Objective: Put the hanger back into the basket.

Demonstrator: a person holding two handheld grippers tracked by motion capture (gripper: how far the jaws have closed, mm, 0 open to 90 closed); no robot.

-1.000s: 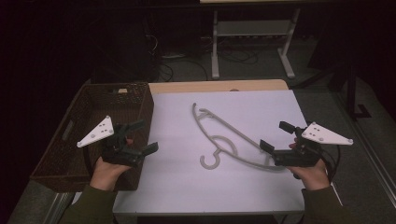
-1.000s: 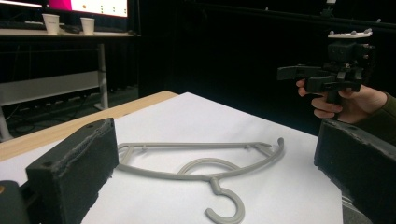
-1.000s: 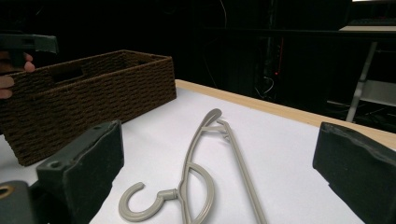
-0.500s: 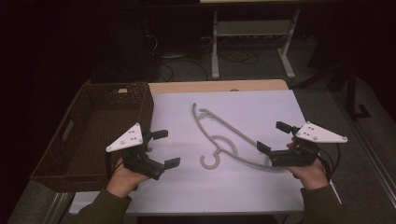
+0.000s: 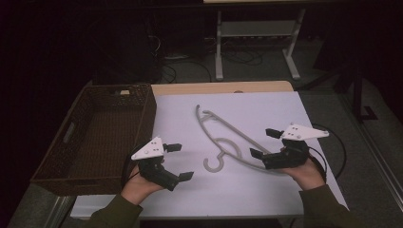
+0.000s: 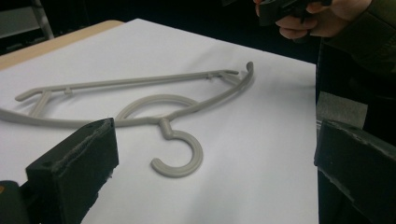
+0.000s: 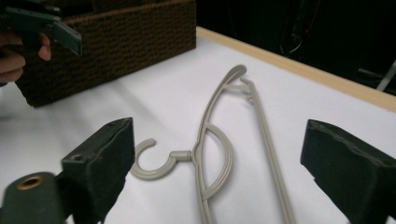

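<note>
A grey plastic hanger lies flat on the white table top, its hook towards me. My left gripper hovers just left of the hook, open and empty. In the left gripper view its jaws frame the hook. My right gripper is at the hanger's right end, open. Its jaws have just been closing a little. In the right gripper view the hanger lies between them, clear of both pads.
A brown wicker basket stands at the table's left, beside the left gripper, and looks empty. A strip of bare wood runs along the table's far edge. Behind it a metal stand and cables sit on the dark floor.
The left gripper has moved right and down, from over the basket's corner to beside the hanger's hook. The right gripper has edged left along the hanger. The hanger itself lies as before.
</note>
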